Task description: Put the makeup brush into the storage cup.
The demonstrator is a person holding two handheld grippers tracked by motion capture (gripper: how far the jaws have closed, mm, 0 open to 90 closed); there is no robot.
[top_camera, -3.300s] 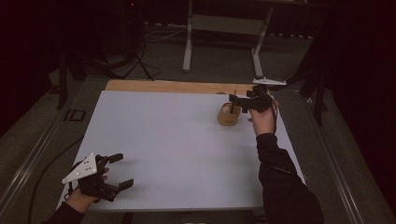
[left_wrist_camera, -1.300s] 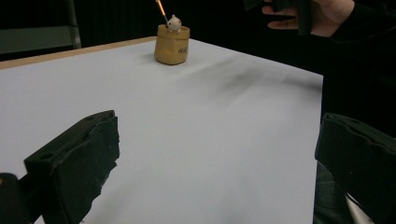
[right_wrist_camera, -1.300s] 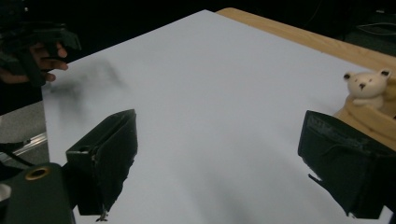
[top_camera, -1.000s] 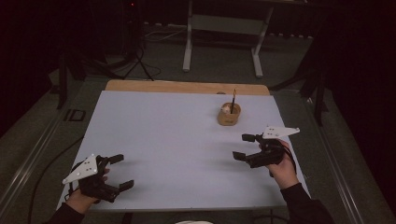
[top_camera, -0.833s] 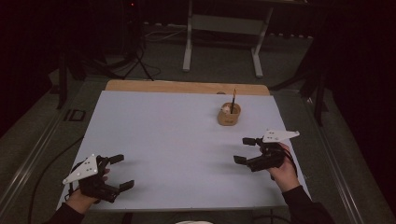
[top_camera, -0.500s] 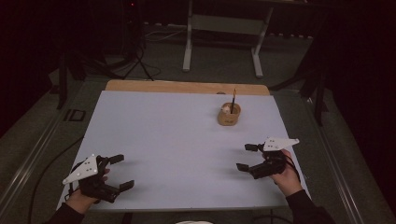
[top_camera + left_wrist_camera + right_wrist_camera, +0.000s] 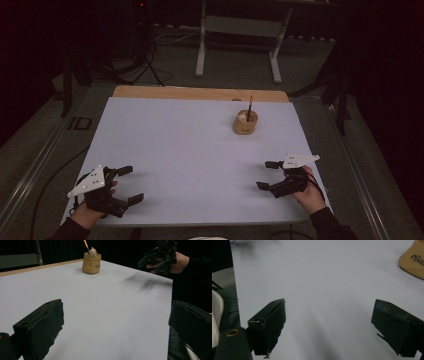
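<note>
Both jaws wide, empty: left gripper (image 7: 117, 187), right gripper (image 7: 272, 176) over white counter (image 7: 190, 150). Tan sack-shaped holder (image 7: 245, 123) with stick stands well ahead of right jaws. Looks finished; next, probably rest.

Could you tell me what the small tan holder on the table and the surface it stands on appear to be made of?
The holder looks like matte tan ceramic or moulded resin, shaped like a soft sack with dark lettering; which of the two I cannot tell. A thin dark stick stands in it. The table top looks like a smooth, matte pale sheet, perhaps laminate or paper, laid over a wooden board whose light-brown edge shows at the far side.
</note>
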